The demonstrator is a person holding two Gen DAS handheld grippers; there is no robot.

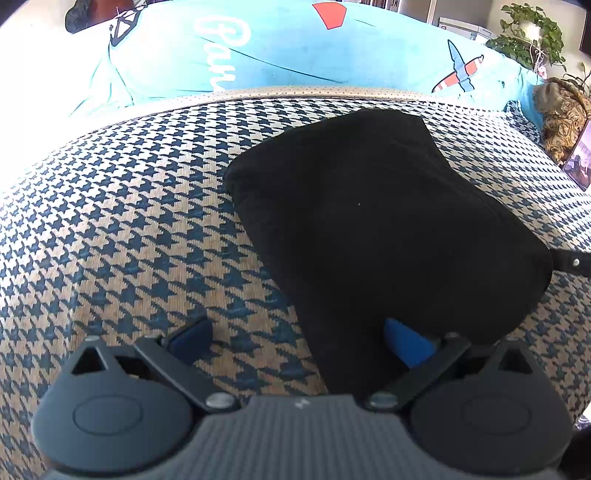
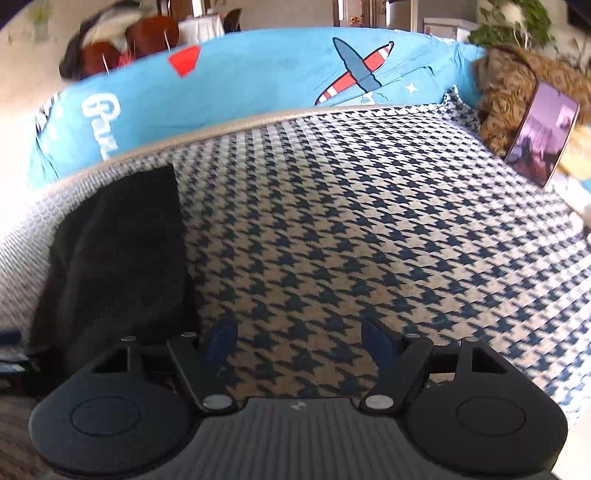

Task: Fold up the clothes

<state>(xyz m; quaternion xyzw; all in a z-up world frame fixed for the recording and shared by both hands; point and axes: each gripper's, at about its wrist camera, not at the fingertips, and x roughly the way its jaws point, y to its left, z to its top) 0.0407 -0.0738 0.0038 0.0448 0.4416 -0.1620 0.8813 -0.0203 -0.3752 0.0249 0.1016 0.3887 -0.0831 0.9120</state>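
White cursive lettering is printed on the turquoise cover (image 1: 280,55), beyond the hand-held gripper and to its upper left. Only the opening letters, seemingly "Par", can be made out; the remainder is cut off by the houndstooth cushion (image 1: 140,206). Nothing else is legible.

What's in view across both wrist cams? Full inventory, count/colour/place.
folded garment: 1, black, lying on the houndstooth cover, ahead of the left tool
houndstooth cover: 1, navy and beige, spread over the whole work surface
blue cushion: 1, turquoise with airplane print and white lettering, along the far edge
brown patterned fabric: 1, tan-brown, far right corner
phone: 1, lit screen, propped against the brown fabric
houseplant: 1, green, background right
left tool: 1, black with blue pads, open, right pad at the garment's near edge
right tool: 1, black with blue pads, open over bare cover
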